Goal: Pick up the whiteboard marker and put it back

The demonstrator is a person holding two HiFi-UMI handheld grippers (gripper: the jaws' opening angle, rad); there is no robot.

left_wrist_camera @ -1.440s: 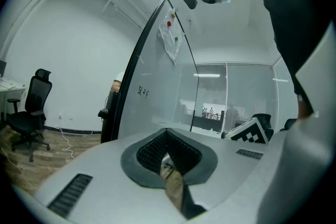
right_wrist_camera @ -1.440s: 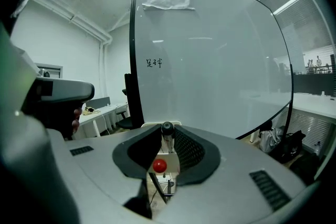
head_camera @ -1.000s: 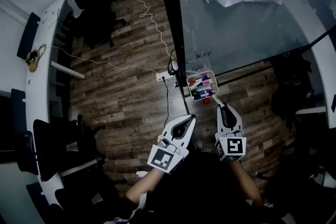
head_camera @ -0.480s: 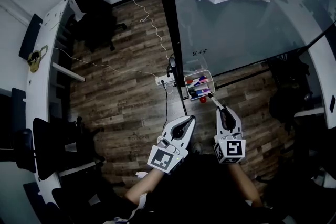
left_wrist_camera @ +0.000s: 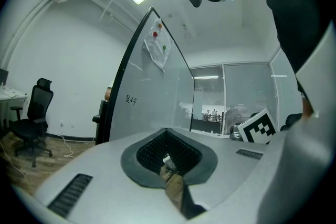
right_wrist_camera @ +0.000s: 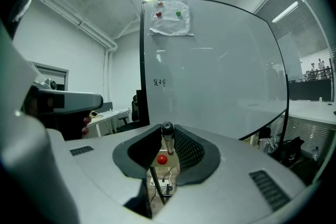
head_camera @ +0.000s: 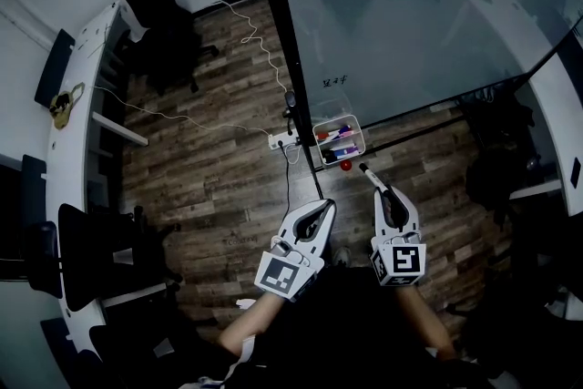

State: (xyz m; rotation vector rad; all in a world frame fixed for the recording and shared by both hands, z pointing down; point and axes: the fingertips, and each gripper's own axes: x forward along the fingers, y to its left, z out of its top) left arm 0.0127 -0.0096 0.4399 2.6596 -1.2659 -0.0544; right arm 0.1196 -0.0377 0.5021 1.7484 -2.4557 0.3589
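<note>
The right claw was clenched on the whiteboard marker. The marker stuck out past the claw's tips, its far end pointing toward the tray of markers at the lower edge of the whiteboard, near the tray but apart from it. The left claw hung beside the right one above the wooden floor, its jaws pressed together with nothing between them.
</note>
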